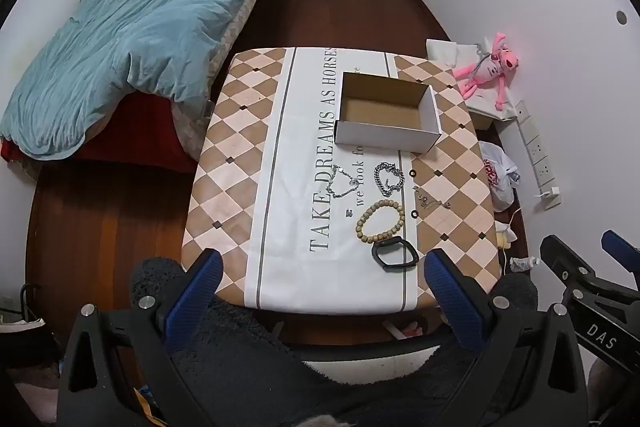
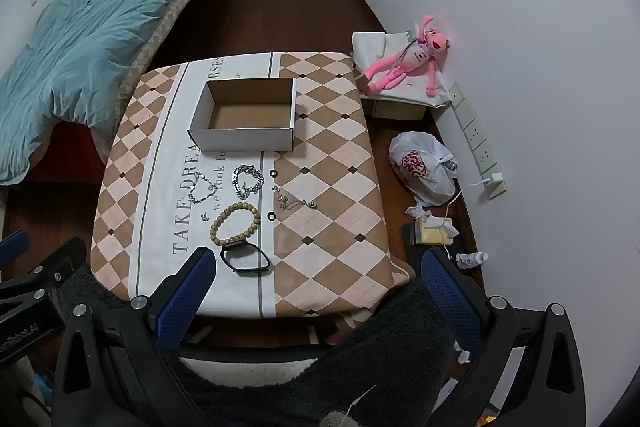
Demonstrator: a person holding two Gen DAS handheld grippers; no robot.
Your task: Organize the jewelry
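Note:
An empty white cardboard box point(image 1: 386, 111) point(image 2: 246, 119) stands on the table with a checkered cloth point(image 1: 240, 163) point(image 2: 332, 163). In front of it lie a thin silver chain point(image 1: 341, 183) point(image 2: 201, 188), a thick silver chain bracelet point(image 1: 388, 179) point(image 2: 248, 181), a wooden bead bracelet point(image 1: 378, 221) point(image 2: 235, 224), a black band point(image 1: 394, 255) point(image 2: 247, 261), a small silver necklace point(image 1: 431, 201) point(image 2: 294, 202) and two small black rings point(image 1: 412, 173) point(image 2: 271, 215). My left gripper point(image 1: 322, 291) and right gripper point(image 2: 316, 291) are open and empty, held above the table's near edge.
A bed with a blue duvet point(image 1: 132, 35) point(image 2: 76, 43) stands to the left. A pink plush toy point(image 1: 490, 69) point(image 2: 412, 59), a white plastic bag point(image 2: 424, 167) and a power strip point(image 2: 478, 143) lie by the right wall. The floor is dark wood.

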